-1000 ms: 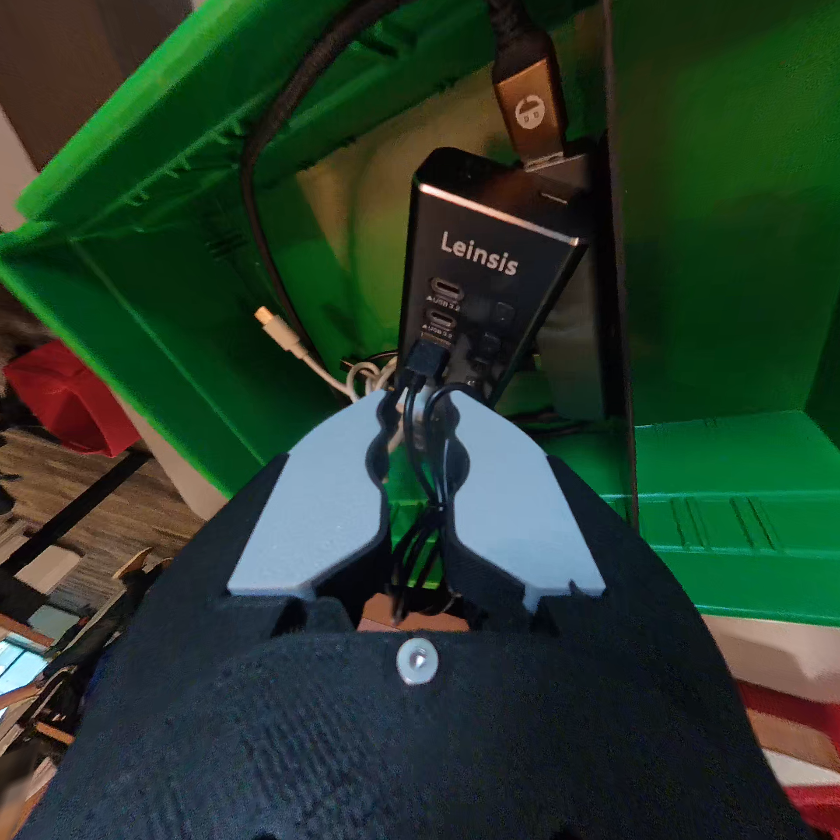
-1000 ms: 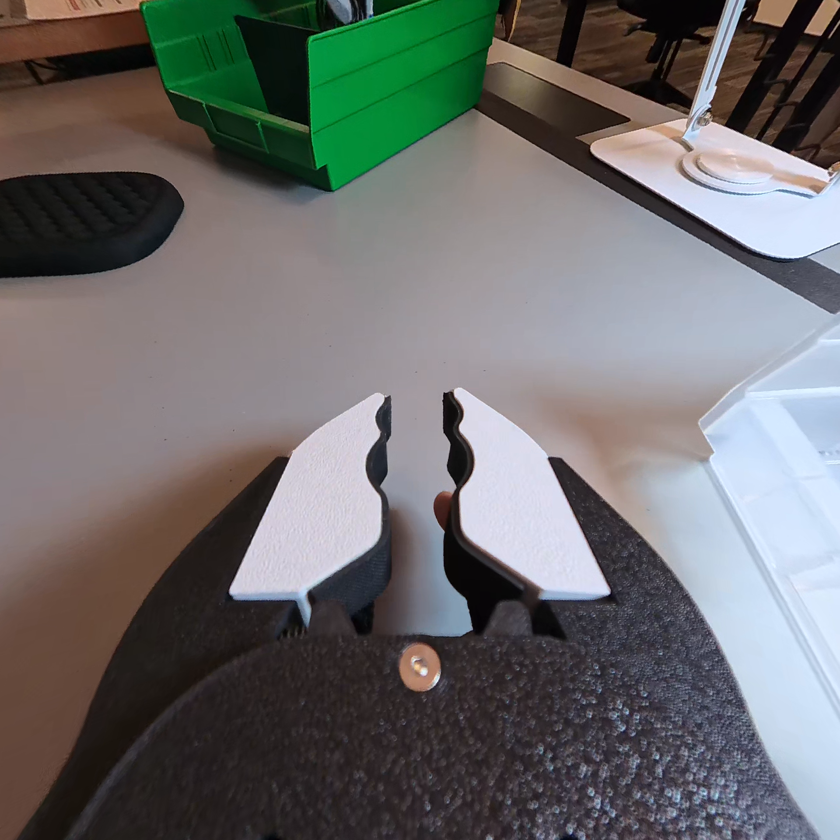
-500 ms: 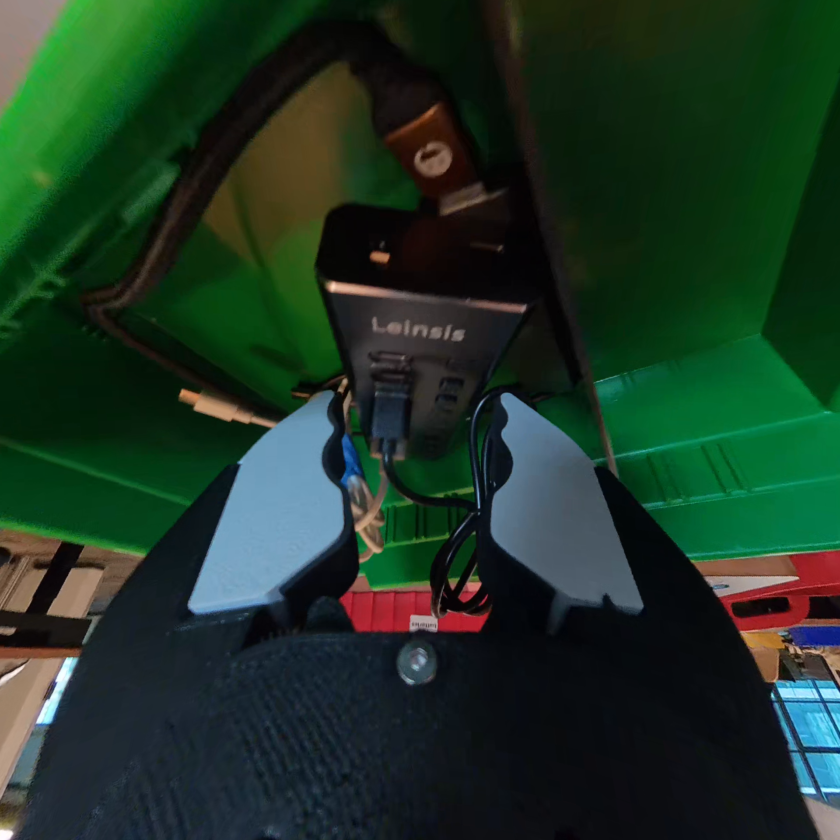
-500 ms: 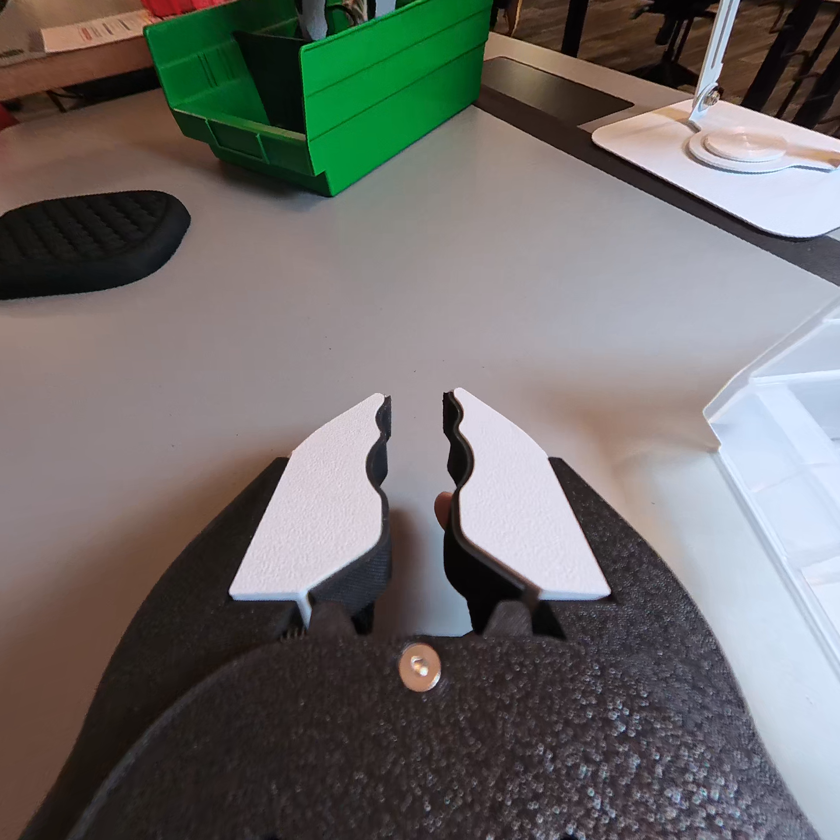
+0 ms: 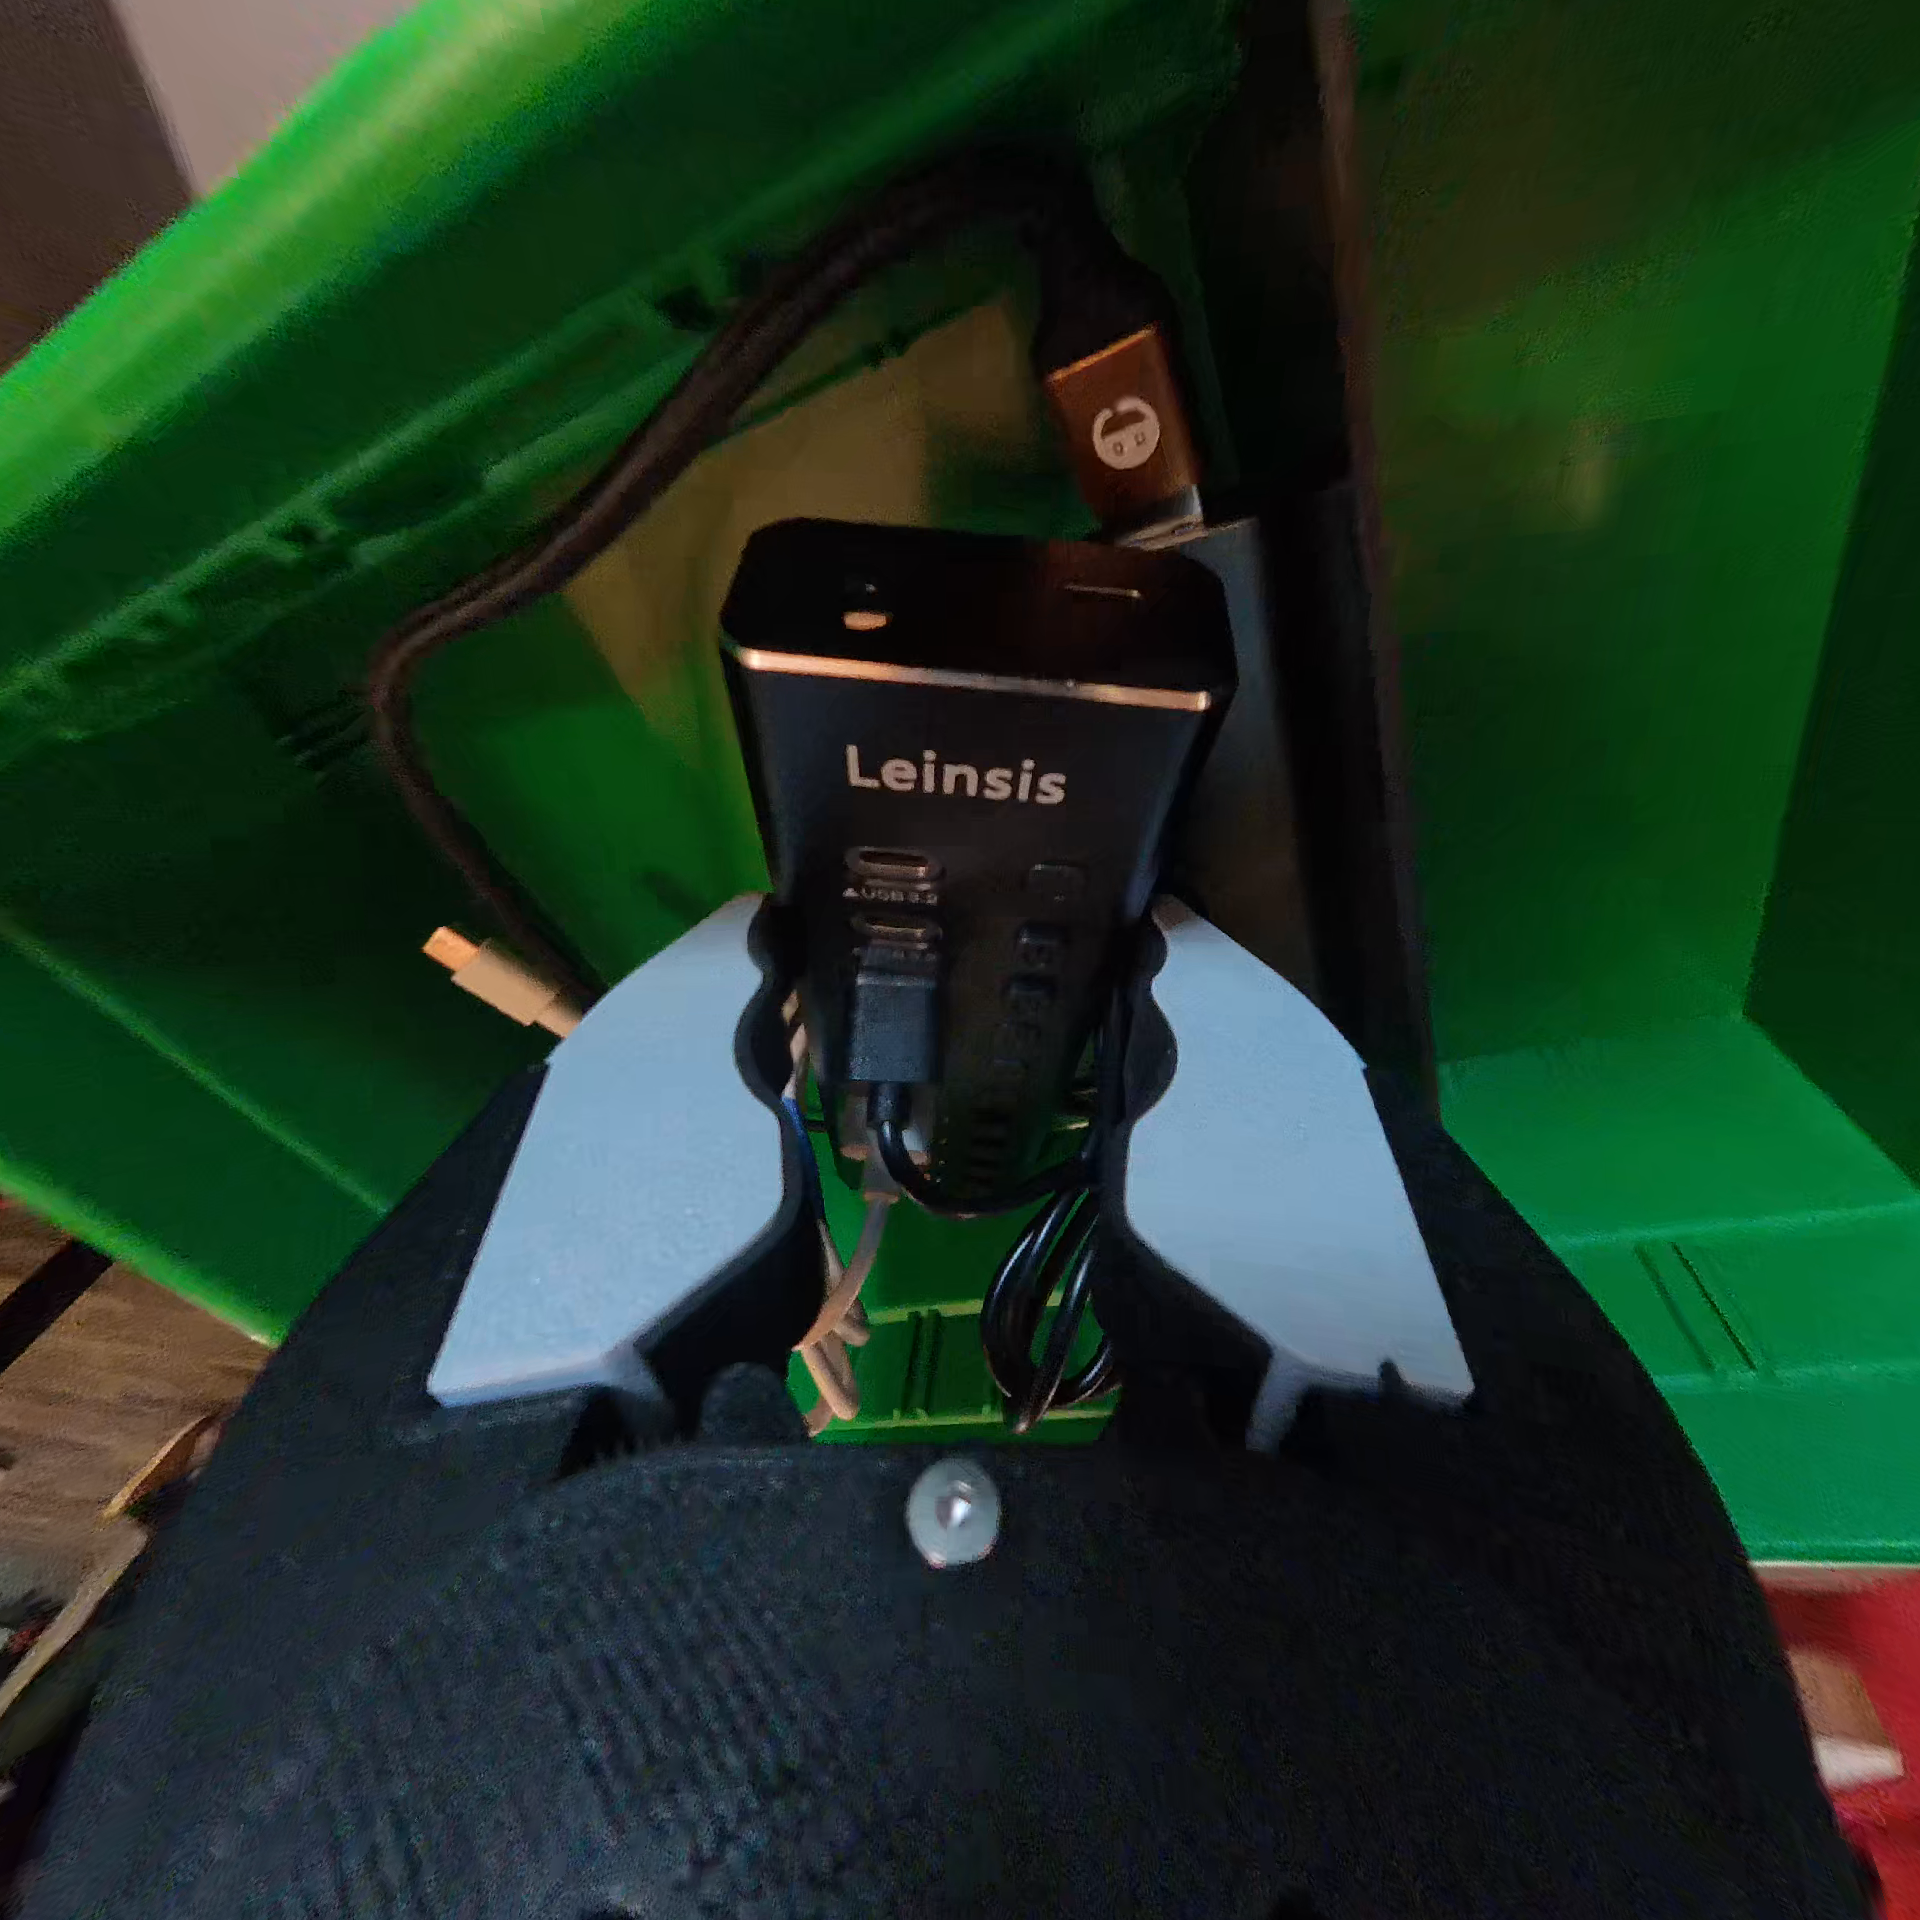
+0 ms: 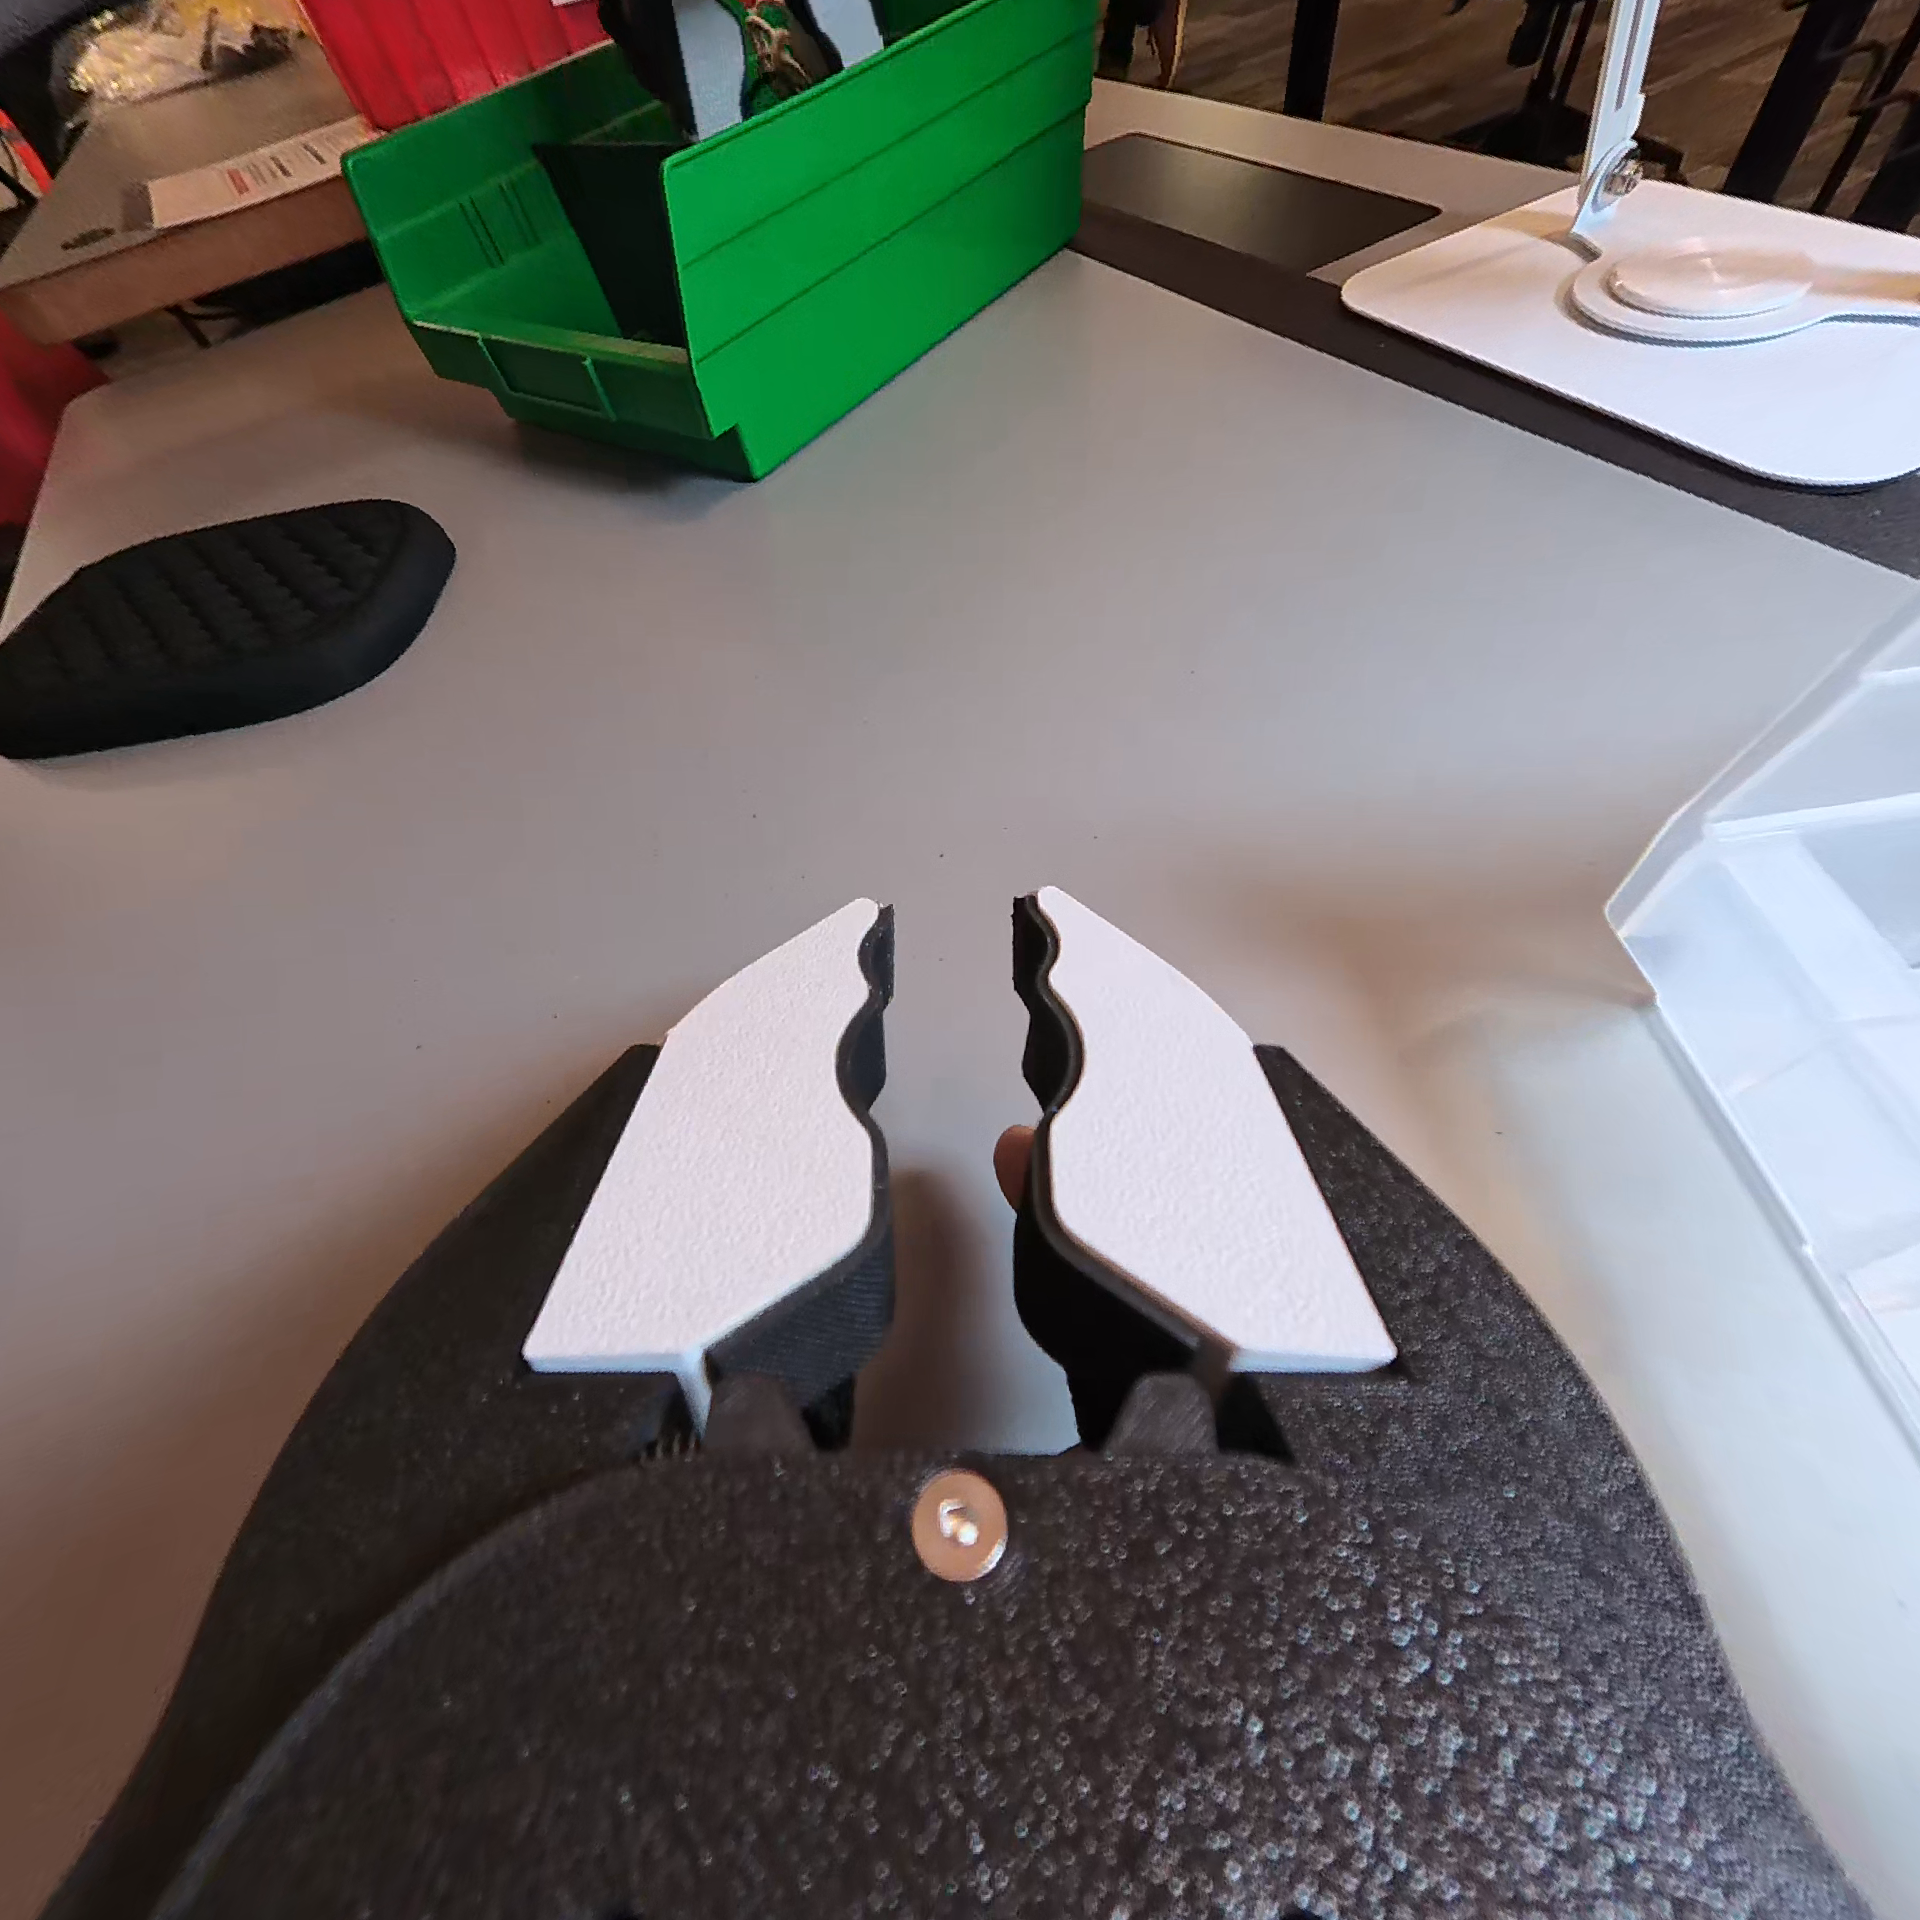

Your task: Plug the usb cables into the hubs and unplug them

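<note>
In the left wrist view a black USB hub (image 5: 966, 727) stands upright in a green bin (image 5: 312, 416). A black plug (image 5: 891, 1023) sits in one of its front ports, and its thin black cable (image 5: 1049, 1309) loops down between my fingers. A braided cable's bronze plug (image 5: 1122, 431) enters the hub's top. My left gripper (image 5: 961, 914) is open, with one jaw on each side of the hub's lower body; I cannot tell whether they touch it. My right gripper (image 6: 953, 914) hovers over the grey table (image 6: 935, 675), empty, with a narrow gap. The right wrist view shows the bin (image 6: 873, 260) far off, with the left gripper (image 6: 717, 62) in it.
A white cable with a gold tip (image 5: 488, 977) lies in the bin at the left. A black divider (image 5: 1361, 623) stands right of the hub. On the table are a black textured pad (image 6: 208, 623), a white stand base (image 6: 1662, 343) and a clear plastic box (image 6: 1787, 987). Some 45 centimetres of space lies between my two pairs of fingers.
My left gripper let go of the black cable near its plug, opened wide and moved forward, so its jaws now flank the hub. The right gripper's view shifted slightly; its gap is unchanged.
</note>
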A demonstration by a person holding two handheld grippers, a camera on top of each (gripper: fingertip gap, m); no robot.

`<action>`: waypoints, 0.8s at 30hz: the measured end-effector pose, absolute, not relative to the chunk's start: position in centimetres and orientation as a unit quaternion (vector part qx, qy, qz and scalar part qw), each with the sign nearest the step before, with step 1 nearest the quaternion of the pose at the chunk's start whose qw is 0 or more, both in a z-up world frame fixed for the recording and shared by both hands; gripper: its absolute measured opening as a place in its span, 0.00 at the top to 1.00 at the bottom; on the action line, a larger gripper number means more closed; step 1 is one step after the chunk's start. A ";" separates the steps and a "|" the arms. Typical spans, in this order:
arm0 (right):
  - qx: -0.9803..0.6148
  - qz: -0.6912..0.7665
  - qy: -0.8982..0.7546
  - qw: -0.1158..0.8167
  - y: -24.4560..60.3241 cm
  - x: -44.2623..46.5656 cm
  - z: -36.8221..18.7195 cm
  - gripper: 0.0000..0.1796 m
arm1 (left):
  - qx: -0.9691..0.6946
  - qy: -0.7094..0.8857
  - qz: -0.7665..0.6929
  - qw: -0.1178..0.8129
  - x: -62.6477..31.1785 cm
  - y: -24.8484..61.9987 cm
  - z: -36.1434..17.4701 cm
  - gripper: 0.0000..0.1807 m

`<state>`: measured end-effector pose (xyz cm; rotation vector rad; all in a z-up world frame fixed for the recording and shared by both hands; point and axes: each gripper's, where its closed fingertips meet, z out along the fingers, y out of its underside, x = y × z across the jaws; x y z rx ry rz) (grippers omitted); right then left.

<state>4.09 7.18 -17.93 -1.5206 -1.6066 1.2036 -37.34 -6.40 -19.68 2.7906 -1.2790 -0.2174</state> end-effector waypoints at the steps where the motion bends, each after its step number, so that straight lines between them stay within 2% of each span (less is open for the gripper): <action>1: -0.574 0.455 -0.608 0.307 7.1 4.1 -17.9 0.88 | 0.911 -0.406 -0.070 0.007 -37.2 -6.3 -19.2 0.65; 6: -0.567 0.453 -0.614 0.310 6.8 4.1 -17.9 0.88 | 0.927 -0.329 -0.064 -0.166 -37.1 -5.8 -14.6 0.65; 13: -0.538 0.466 -0.617 0.337 5.8 3.8 -16.8 0.86 | 0.860 -0.258 -0.053 -0.438 -34.2 -5.7 -4.0 0.64; 18: -0.505 0.453 -0.626 0.385 5.0 2.7 -14.4 0.83 | 0.785 -0.311 -0.034 -0.535 -26.6 -5.3 1.2 0.65; 24: -0.443 0.431 -0.639 0.458 2.5 0.3 -8.8 0.80 | 0.731 -0.332 0.008 -0.596 -20.0 -3.1 2.4 0.65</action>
